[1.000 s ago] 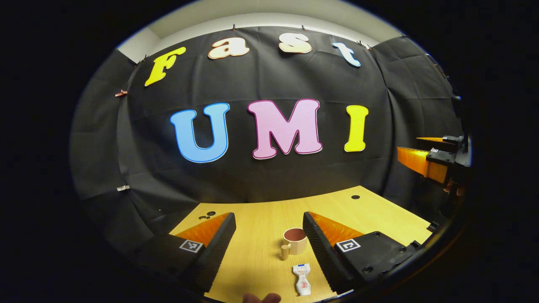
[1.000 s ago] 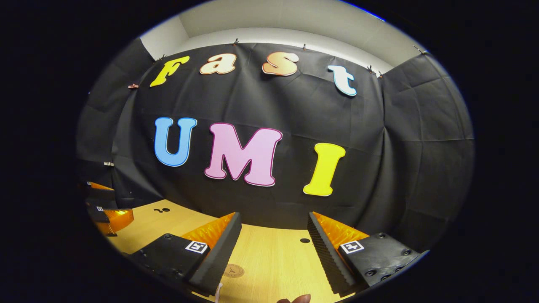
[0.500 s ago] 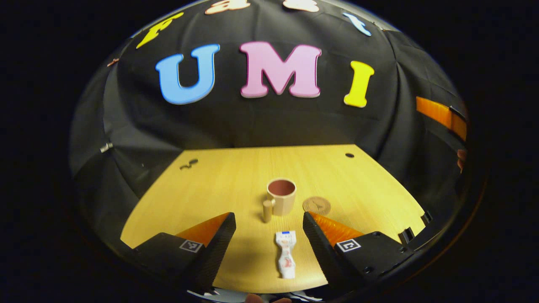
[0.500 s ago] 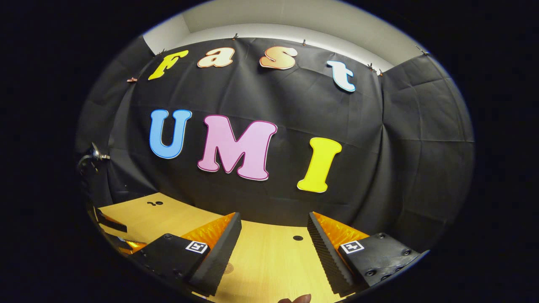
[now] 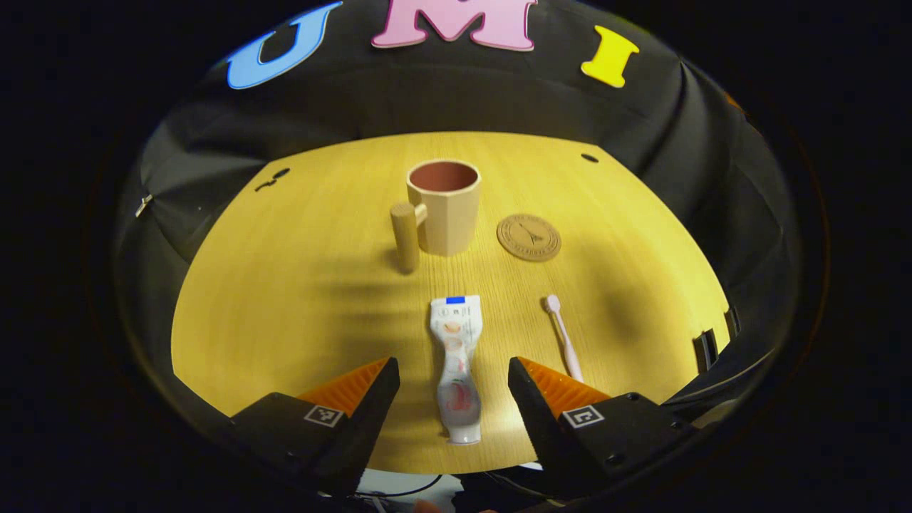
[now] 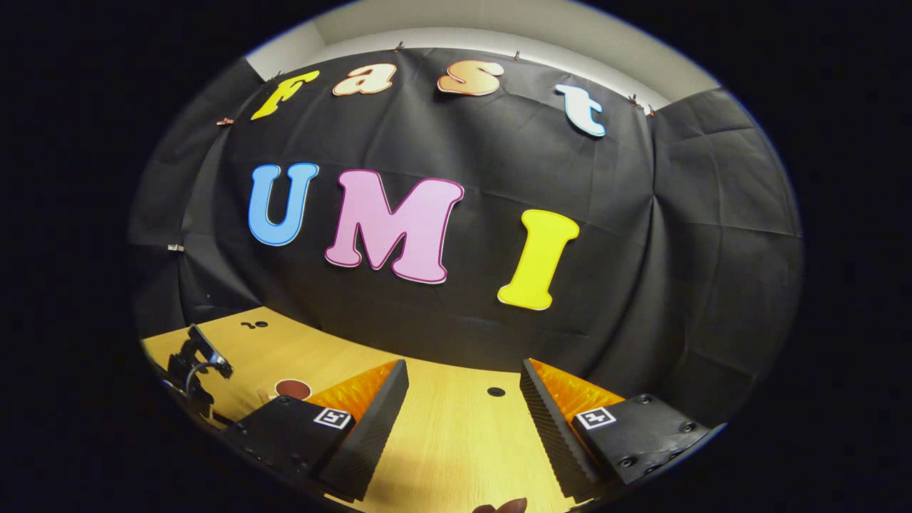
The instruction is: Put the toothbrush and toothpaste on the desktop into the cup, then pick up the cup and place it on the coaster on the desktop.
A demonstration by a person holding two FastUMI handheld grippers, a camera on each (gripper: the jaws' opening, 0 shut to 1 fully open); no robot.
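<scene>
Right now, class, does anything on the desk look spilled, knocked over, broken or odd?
Nothing stands out. The cup stands upright and looks empty, the coaster lies flat beside it, and the toothpaste and toothbrush lie flat and apart on the desk. No spill or damage shows.

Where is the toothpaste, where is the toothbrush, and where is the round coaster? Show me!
toothpaste [image 5: 457, 356]: left gripper view, middle of the tube's body.
toothbrush [image 5: 563, 335]: left gripper view, on the thin handle below the head.
coaster [image 5: 529, 237]: left gripper view, centre of the round disc.
</scene>
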